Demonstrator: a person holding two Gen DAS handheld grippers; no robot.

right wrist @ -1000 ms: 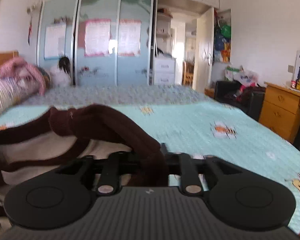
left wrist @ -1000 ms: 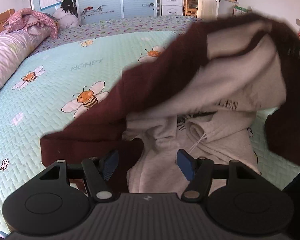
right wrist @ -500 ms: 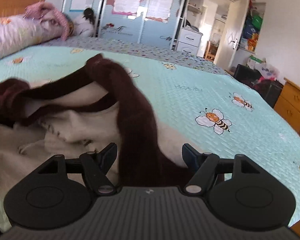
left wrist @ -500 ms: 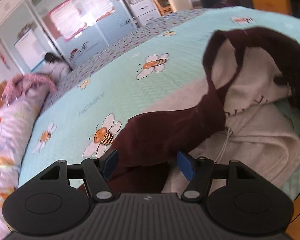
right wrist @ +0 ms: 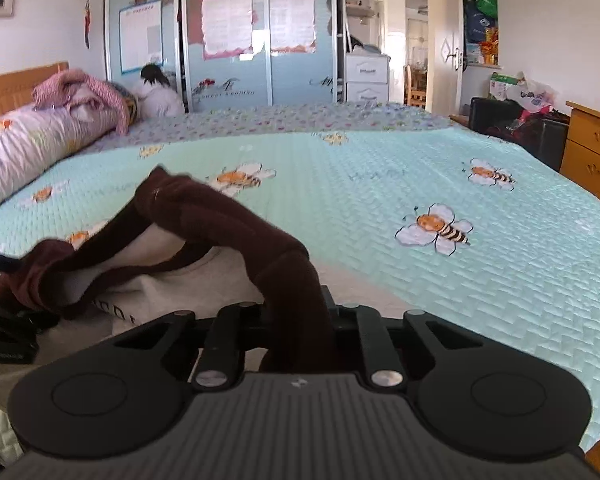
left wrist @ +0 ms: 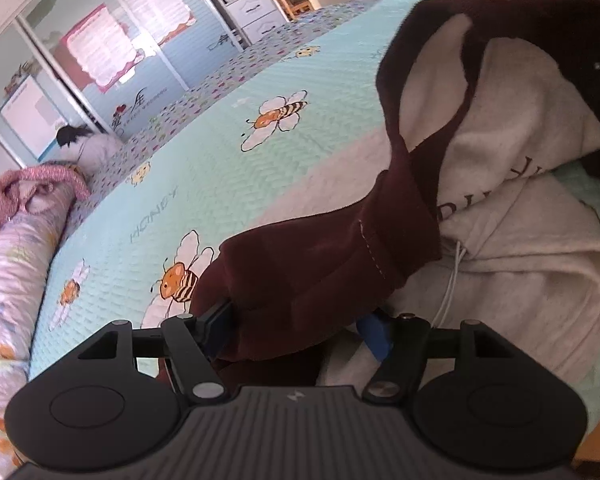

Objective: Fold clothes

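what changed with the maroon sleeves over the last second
The dark maroon sleeve, raised a second ago, has come down toward the cream hoodie body. The right gripper opened around it and has just been closing, jaws now pinching it. The left gripper stayed open, maroon cloth between its jaws. The bee-print quilt is unchanged.

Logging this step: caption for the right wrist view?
Right gripper shut on the maroon sleeve of a hoodie lying on the bee-print bedspread.
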